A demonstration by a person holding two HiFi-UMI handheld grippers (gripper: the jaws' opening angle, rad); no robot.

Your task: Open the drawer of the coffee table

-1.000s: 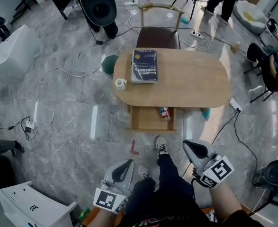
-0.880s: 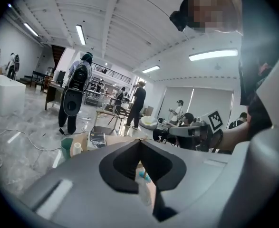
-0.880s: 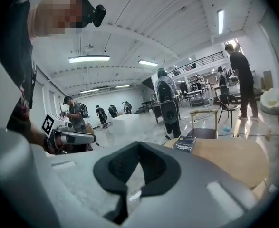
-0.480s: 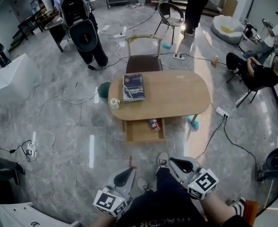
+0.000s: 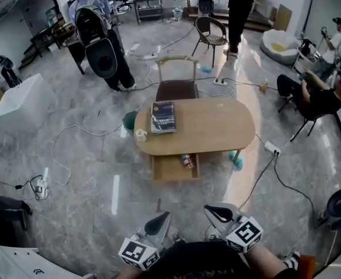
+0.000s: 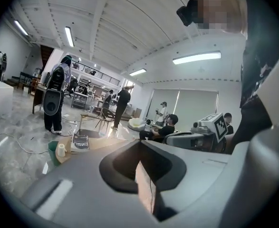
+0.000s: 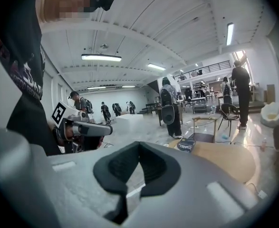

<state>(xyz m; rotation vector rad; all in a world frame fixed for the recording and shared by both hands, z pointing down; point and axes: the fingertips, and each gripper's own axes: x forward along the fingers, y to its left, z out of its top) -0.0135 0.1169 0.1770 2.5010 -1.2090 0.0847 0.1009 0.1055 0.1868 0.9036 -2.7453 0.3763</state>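
Observation:
The oval wooden coffee table (image 5: 216, 127) stands mid-floor, well ahead of me. Its drawer (image 5: 171, 168) is pulled out toward me under the front edge, with a small can (image 5: 186, 160) inside. A dark book (image 5: 163, 117) and a white cup (image 5: 140, 135) rest on the tabletop's left end. My left gripper (image 5: 160, 220) and right gripper (image 5: 214, 211) are held close to my body, far from the table, both shut and empty. In the left gripper view the jaws (image 6: 140, 151) meet, with the table (image 6: 99, 144) beyond; the right gripper view shows the jaws (image 7: 138, 148) closed, table (image 7: 225, 159) at right.
A brown chair (image 5: 177, 87) stands behind the table, a green bin (image 5: 128, 121) at its left. Cables and a power strip (image 5: 42, 186) lie on the marble floor. A white box (image 5: 19, 102) sits far left. People stand at the back (image 5: 97, 39) and sit at right (image 5: 318, 95).
I have stepped back from the table, which now looks smaller and farther off. Both grippers drew back toward my body and rose. The drawer stays pulled out throughout.

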